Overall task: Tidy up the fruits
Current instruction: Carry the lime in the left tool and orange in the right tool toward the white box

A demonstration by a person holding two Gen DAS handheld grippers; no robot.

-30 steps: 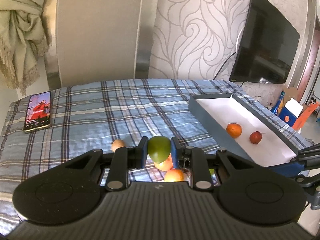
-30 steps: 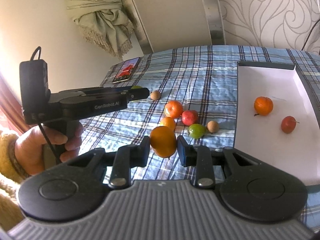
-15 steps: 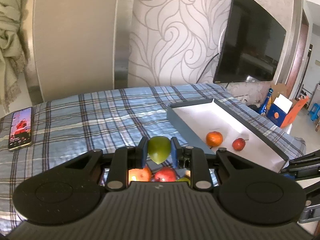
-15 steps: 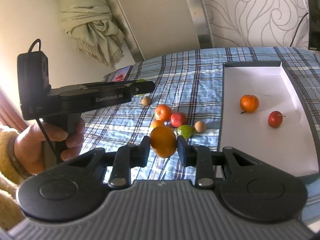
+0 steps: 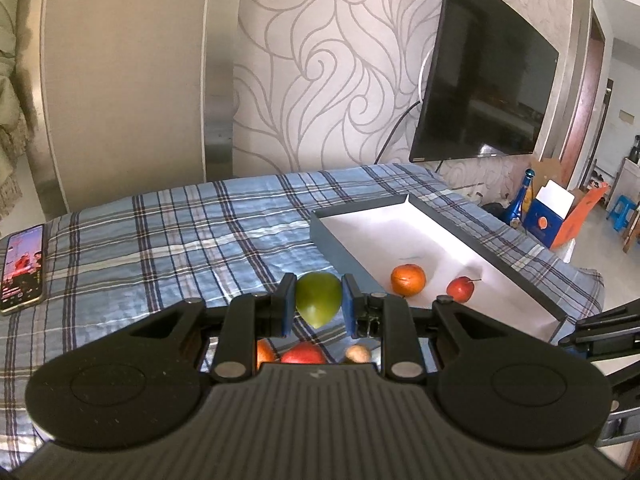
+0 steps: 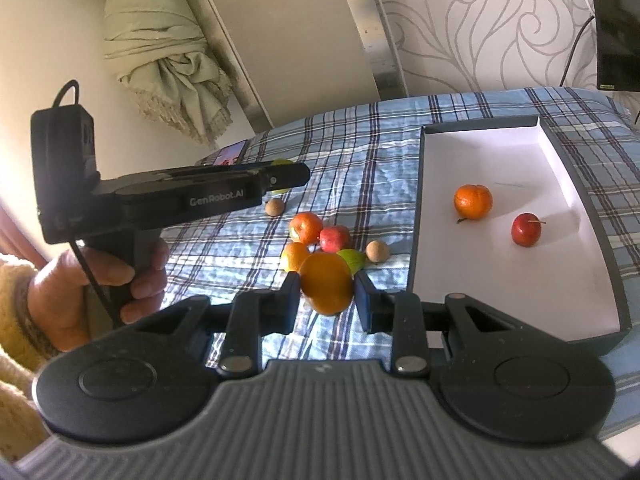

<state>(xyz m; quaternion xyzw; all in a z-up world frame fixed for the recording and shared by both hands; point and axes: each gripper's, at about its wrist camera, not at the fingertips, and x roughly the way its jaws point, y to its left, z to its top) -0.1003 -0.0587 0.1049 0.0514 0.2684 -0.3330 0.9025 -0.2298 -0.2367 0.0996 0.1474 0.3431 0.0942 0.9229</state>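
Two fruits are held clear of the bed, one in each gripper. The left gripper (image 5: 318, 304) has its blue pads pressed against both sides of a green fruit (image 5: 318, 300), pointed end down, above the plaid bedcover (image 5: 180, 240) and just short of the near left corner of the tray (image 5: 500, 256). In the right wrist view the same left gripper (image 6: 286, 174) appears side-on, with only a sliver of the green fruit visible at its tip, and is carried by the person's left hand (image 6: 100, 284) in a yellow knitted sleeve (image 6: 12, 320). The right gripper (image 6: 326, 294) is closed narrowly on an orange fruit (image 6: 326, 288), clamped between its dark pads, beside the tray's left wall near its near end.

The tray (image 6: 560, 152), grey outside and white within, lies along the right side of the bed. Inside it rest an orange (image 6: 473, 201) with a short stem and a small red fruit (image 6: 526, 229), near each other but apart, toward the near half of the floor.

A loose cluster remains on the bedcover just left of the tray: an orange-red fruit (image 6: 306, 227) touching a red fruit (image 6: 334, 238), a smaller orange (image 6: 294, 256), and a second green fruit (image 6: 354, 260) partly hidden behind the held orange fruit. A small brown round fruit (image 6: 377, 251) lies between the cluster and the tray wall; another (image 6: 275, 207) lies farther back, below the left gripper's tip.

A phone (image 5: 22, 268) with a lit screen lies at the bed's left edge. A dark television (image 5: 484, 92) hangs on the patterned wall (image 5: 320, 80) beyond the bed, and a knotted pale curtain (image 6: 168, 56) hangs at the far left corner.
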